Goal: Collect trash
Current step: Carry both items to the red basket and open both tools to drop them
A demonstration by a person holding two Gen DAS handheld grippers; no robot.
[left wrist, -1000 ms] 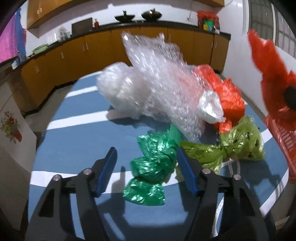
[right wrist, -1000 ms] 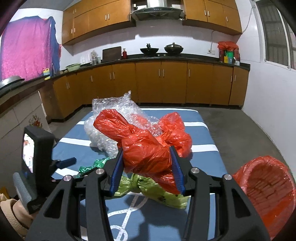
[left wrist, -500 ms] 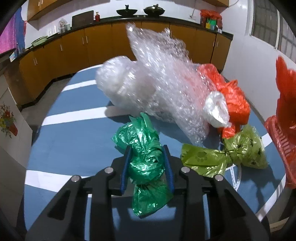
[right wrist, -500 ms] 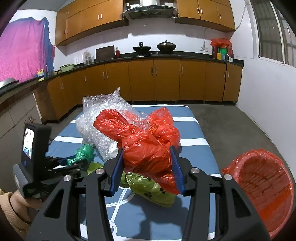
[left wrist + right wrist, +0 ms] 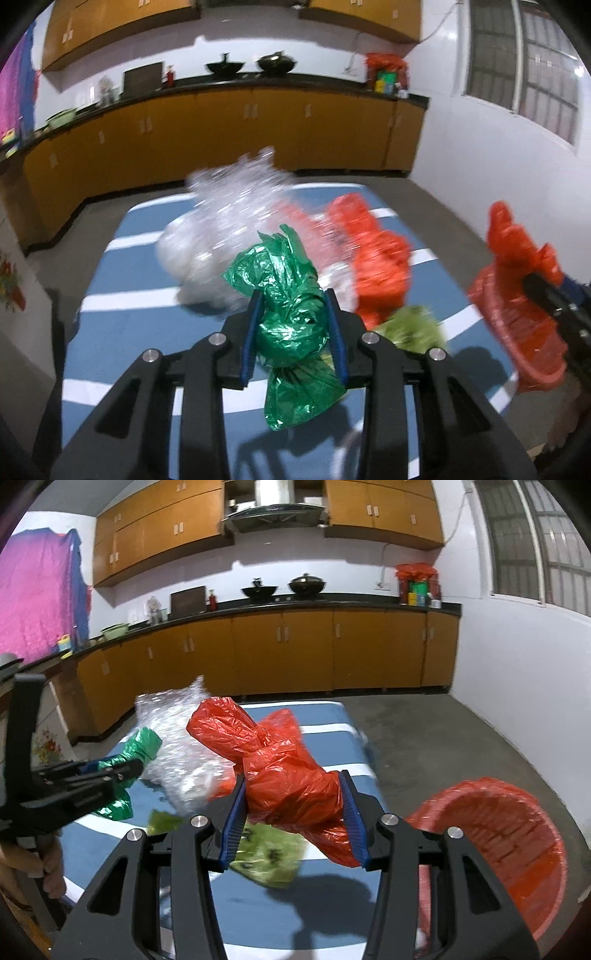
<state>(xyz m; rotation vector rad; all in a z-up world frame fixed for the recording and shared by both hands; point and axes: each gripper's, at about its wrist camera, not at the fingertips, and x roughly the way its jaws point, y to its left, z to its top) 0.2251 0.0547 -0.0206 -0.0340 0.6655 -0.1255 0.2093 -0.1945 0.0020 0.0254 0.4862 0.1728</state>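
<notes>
My left gripper [image 5: 293, 325] is shut on a crumpled green plastic bag [image 5: 291, 317] and holds it above the blue striped table [image 5: 122, 325]. My right gripper [image 5: 293, 808] is shut on an orange-red plastic bag [image 5: 288, 775], held above the table's right edge next to the red bin [image 5: 509, 842]. That bin [image 5: 517, 332] and the right gripper's bag [image 5: 517, 240] show at the right of the left wrist view. The left gripper with the green bag [image 5: 144, 746] shows at the left of the right wrist view.
On the table lie a heap of clear bubble wrap [image 5: 229, 229], another orange-red bag [image 5: 373, 258] and a yellow-green bag [image 5: 413, 328]. The bin stands on the grey floor [image 5: 443, 738] right of the table. Wooden cabinets [image 5: 295, 653] line the far wall.
My left gripper closed on the green bag and lifted it off the table. My right gripper carried the orange-red bag to the right, closer to the red bin.
</notes>
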